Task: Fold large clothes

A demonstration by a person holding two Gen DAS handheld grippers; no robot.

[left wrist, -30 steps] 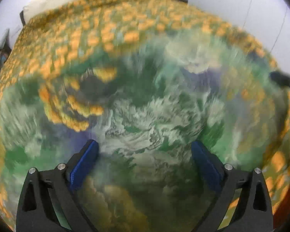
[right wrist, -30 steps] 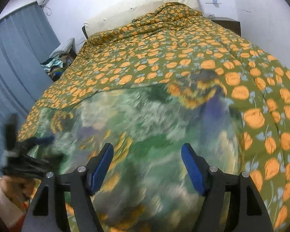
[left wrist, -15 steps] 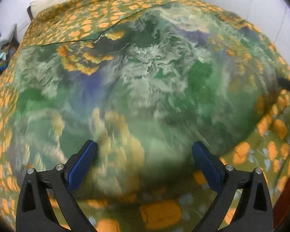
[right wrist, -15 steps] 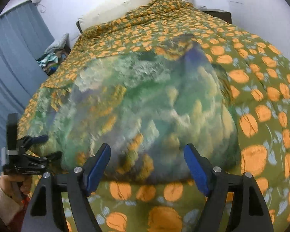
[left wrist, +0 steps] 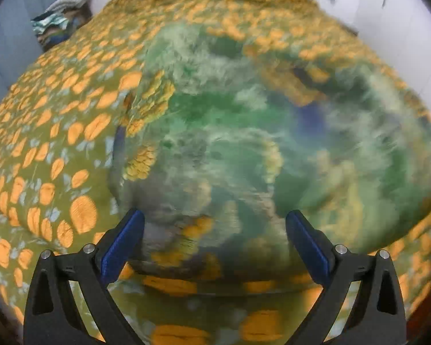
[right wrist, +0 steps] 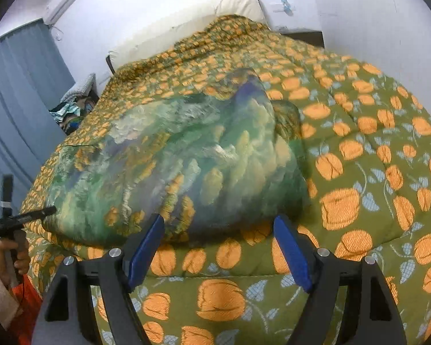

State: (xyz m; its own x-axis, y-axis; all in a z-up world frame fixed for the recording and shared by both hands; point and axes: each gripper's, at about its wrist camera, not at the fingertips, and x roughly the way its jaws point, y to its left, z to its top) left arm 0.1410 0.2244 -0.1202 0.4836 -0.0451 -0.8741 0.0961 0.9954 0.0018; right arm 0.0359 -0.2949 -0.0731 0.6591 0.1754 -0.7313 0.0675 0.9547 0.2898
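A large garment (right wrist: 192,161) with a green, white, blue and yellow print lies spread on the bed near its front edge; it also fills the left wrist view (left wrist: 258,149), blurred. My left gripper (left wrist: 215,241) is open and empty, just above the garment's near left corner. It also shows at the far left of the right wrist view (right wrist: 26,215), held in a hand. My right gripper (right wrist: 218,247) is open and empty, just in front of the garment's near edge.
The bed is covered by an olive quilt with orange flowers (right wrist: 359,158). A cream headboard (right wrist: 186,26) stands at the back. A pile of clothes (right wrist: 74,109) sits by the blue curtain (right wrist: 17,92) on the left. White walls lie to the right.
Both grippers have pulled back toward the bed's front edge, so the quilt now shows below the garment. The left gripper has swung toward the garment's left side. Both stay open.
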